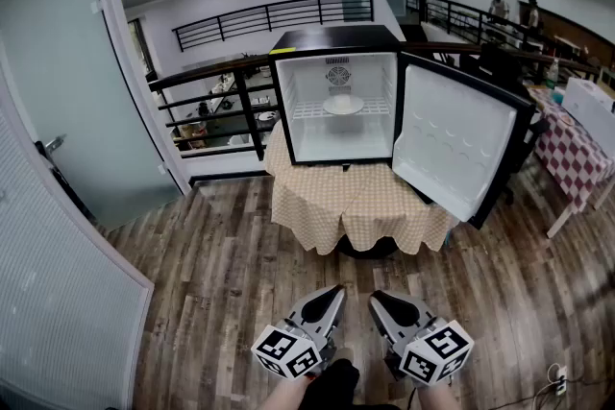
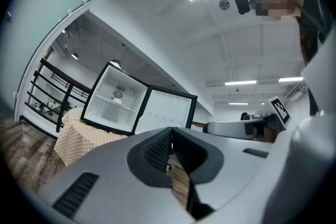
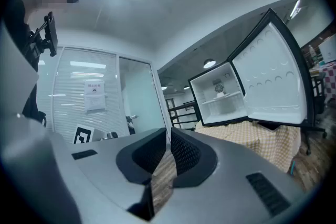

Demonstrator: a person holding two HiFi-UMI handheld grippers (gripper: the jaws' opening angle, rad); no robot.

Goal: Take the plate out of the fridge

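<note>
A small black fridge point(image 1: 288, 46) stands on a table covered with a checked cloth point(image 1: 356, 202), its door point(image 1: 456, 144) swung open to the right. A white plate point(image 1: 343, 105) rests on the wire shelf inside, also visible as the plate point(image 2: 116, 100) in the left gripper view and the plate point(image 3: 221, 94) in the right gripper view. My left gripper point(image 1: 332, 293) and right gripper point(image 1: 377, 299) are held low near my body, far from the fridge. Both have their jaws shut with nothing between them.
A glass door and partition point(image 1: 58, 110) stand at the left. A black railing point(image 1: 207, 106) runs behind the fridge. A table with a red checked cloth point(image 1: 577, 158) is at the right. Wooden floor point(image 1: 231, 274) lies between me and the fridge table.
</note>
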